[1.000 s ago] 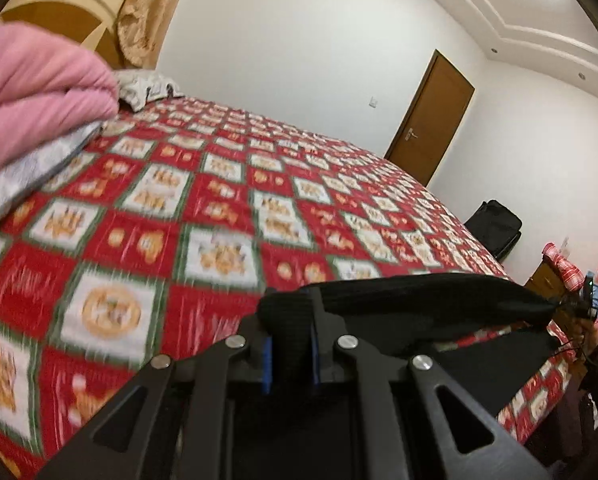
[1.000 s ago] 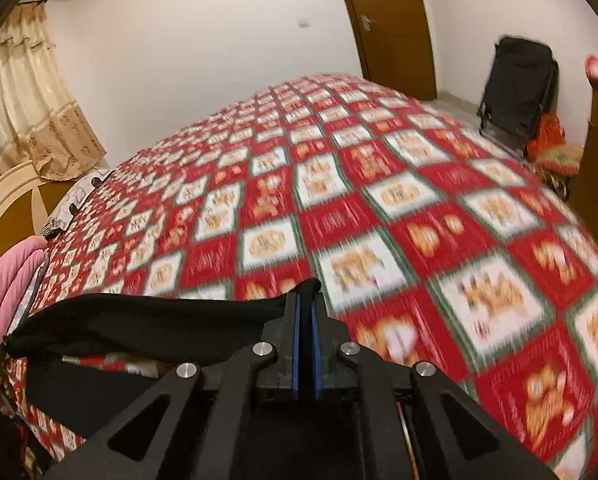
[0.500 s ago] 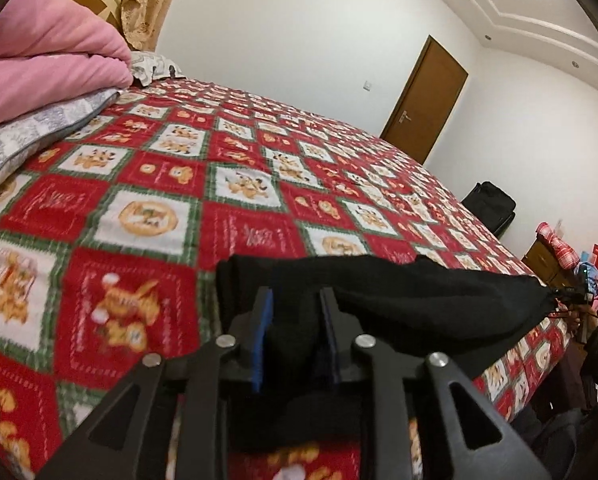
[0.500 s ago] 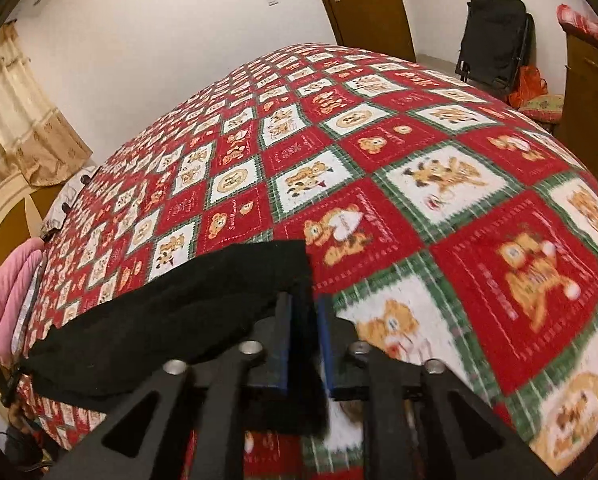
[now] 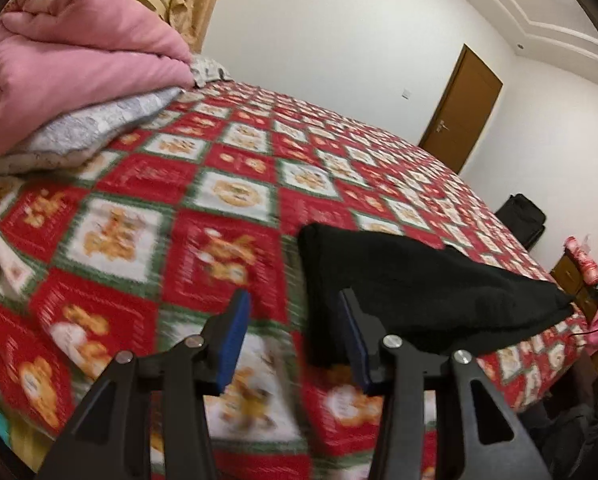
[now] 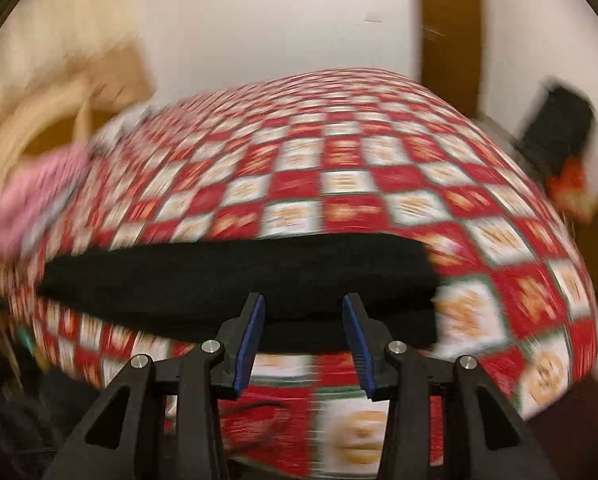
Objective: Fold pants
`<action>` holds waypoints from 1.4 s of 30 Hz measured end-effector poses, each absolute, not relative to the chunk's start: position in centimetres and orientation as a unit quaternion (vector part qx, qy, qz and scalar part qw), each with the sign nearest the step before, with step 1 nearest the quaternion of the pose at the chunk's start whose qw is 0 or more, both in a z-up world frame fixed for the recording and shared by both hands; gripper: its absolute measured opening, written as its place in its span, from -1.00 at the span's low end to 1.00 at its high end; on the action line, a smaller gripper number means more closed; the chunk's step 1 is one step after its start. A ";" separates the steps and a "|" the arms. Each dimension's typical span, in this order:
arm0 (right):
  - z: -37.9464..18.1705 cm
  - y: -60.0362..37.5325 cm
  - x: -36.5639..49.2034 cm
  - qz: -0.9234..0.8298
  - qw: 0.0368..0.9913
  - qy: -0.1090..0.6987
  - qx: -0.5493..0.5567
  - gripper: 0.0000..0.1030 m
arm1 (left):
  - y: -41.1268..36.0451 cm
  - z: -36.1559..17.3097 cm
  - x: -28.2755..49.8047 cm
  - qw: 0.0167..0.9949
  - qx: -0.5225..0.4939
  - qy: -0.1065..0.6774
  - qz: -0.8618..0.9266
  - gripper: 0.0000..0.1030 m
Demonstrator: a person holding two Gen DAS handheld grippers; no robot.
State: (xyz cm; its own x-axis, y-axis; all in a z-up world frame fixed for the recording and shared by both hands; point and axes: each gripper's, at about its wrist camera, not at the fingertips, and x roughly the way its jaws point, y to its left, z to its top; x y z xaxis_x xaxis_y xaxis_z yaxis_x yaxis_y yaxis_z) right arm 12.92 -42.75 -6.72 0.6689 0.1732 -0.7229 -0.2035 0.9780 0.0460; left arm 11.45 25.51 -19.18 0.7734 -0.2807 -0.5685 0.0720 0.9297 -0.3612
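The black pants (image 5: 411, 288) lie flat on the red checked bedspread (image 5: 219, 184), near the bed's front edge. My left gripper (image 5: 295, 300) is open and empty, just off the pants' left end. In the right wrist view the pants (image 6: 239, 280) lie as a long black band across the bedspread (image 6: 339, 168). My right gripper (image 6: 303, 304) is open and empty, close in front of their near edge. The right wrist view is blurred by motion.
A folded pink quilt (image 5: 71, 60) on a grey blanket (image 5: 87, 132) sits at the bed's left end. A brown door (image 5: 461, 108), a black bag (image 5: 523, 220) and a wooden cabinet (image 5: 571, 280) with clutter stand to the right.
Both grippers have opened and let go of the pants, which now rest on the bed. Both have drawn back a little; the right one is swinging.
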 end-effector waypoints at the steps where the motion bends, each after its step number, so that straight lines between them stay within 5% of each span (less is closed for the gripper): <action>1: -7.0 -40.3 12.9 0.119 0.911 0.393 -0.044 -0.17 | 24.8 -19.2 11.3 0.925 -0.163 0.326 -0.104 -0.07; 13: -17.0 -15.2 15.1 0.289 0.832 0.419 -0.220 -0.17 | 20.9 -20.5 12.6 0.923 -0.154 0.336 -0.111 -0.07; 24: -21.7 -8.0 16.2 0.299 0.808 0.374 -0.343 -0.18 | 20.5 -20.2 13.5 0.922 -0.143 0.346 -0.101 -0.78; 29: -20.8 -8.2 17.0 0.299 0.823 0.378 -0.301 -0.91 | 21.0 -20.0 13.8 0.922 -0.146 0.348 -0.090 -0.88; 42: -21.3 -8.4 13.9 0.313 0.801 0.396 -0.320 -0.95 | 21.9 -19.2 12.9 0.920 -0.173 0.338 -0.094 -0.88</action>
